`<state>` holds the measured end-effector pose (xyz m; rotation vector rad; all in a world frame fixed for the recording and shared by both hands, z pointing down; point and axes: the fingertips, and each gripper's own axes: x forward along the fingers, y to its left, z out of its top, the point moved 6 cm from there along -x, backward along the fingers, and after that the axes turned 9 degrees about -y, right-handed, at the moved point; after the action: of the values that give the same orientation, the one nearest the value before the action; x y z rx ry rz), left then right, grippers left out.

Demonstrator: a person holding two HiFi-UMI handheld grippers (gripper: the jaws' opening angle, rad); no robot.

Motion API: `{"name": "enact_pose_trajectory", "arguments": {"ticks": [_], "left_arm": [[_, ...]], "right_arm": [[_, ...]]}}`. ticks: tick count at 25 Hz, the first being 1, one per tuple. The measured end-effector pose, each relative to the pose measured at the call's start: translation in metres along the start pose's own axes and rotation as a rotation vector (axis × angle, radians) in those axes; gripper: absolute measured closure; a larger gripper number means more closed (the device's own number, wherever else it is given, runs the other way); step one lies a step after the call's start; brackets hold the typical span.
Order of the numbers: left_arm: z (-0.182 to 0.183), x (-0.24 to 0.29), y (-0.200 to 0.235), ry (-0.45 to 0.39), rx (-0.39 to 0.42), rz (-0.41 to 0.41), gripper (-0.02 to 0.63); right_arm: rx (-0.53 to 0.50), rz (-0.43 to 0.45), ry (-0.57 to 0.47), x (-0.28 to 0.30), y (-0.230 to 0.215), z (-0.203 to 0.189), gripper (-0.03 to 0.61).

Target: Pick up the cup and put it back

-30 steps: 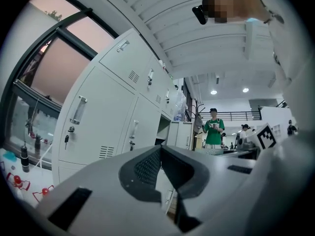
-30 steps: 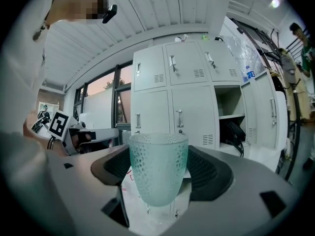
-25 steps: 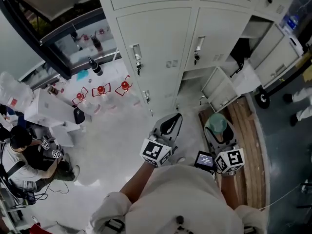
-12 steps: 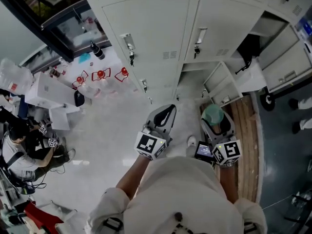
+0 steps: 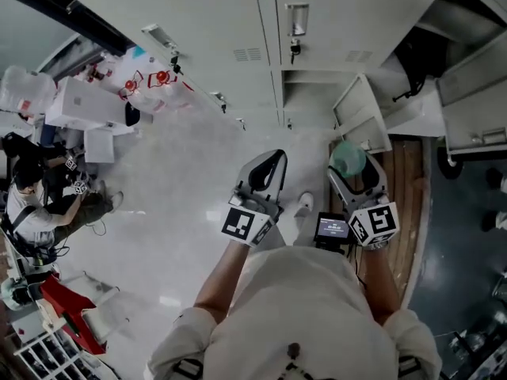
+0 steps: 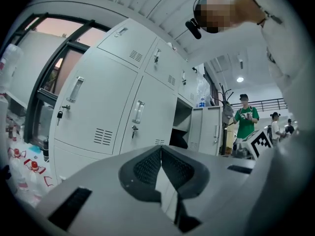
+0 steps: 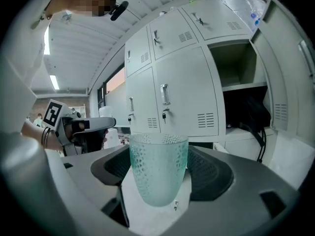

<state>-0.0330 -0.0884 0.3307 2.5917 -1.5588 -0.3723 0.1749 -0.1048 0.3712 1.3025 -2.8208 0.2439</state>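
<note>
A translucent green dimpled cup (image 7: 158,175) stands upright between the jaws of my right gripper (image 7: 160,156), which is shut on it. From the head view the cup (image 5: 348,158) shows from above at the tip of the right gripper (image 5: 349,165), held over the floor in front of the grey lockers (image 5: 238,22). My left gripper (image 5: 264,174) is level with it, a little to the left. Its jaws meet with nothing between them in the left gripper view, where the left gripper (image 6: 161,150) points at closed locker doors (image 6: 98,117).
One locker compartment (image 7: 237,65) stands open with dark items below it, its door (image 5: 360,115) swung out low on the right. A wooden board (image 5: 412,196) lies on the floor at right. White boxes (image 5: 83,105), red-capped bottles (image 5: 146,81) and a seated person (image 5: 32,204) are at left.
The head view has swung, so the lockers now fill the top and the floor has slid left. Both grippers keep their pose; the right one still holds the cup.
</note>
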Motion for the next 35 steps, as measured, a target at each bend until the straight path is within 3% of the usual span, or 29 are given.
{"name": "enact_pose_trajectory", "arguments": {"ticks": [6, 12, 18, 24, 35], "left_arm": [[-0.037, 0.016, 0.004, 0.041, -0.017, 0.038, 0.606], [-0.103, 0.038, 0.040, 0.081, -0.036, -0.003, 0.606], [-0.182, 0.043, 0.067, 0.142, -0.087, -0.020, 0.605], [-0.258, 0.039, 0.082, 0.154, -0.122, -0.013, 0.606], [-0.320, 0.053, 0.098, 0.138, -0.100, -0.050, 0.605]], "right_arm": [[0.042, 0.023, 0.059, 0.022, -0.028, -0.043, 0.235], [0.065, -0.001, 0.095, 0.067, -0.041, -0.111, 0.235], [0.098, 0.002, 0.156, 0.105, -0.048, -0.207, 0.235], [0.136, -0.064, 0.209, 0.139, -0.079, -0.315, 0.235], [0.069, -0.188, 0.149, 0.229, -0.156, -0.384, 0.235]]}}
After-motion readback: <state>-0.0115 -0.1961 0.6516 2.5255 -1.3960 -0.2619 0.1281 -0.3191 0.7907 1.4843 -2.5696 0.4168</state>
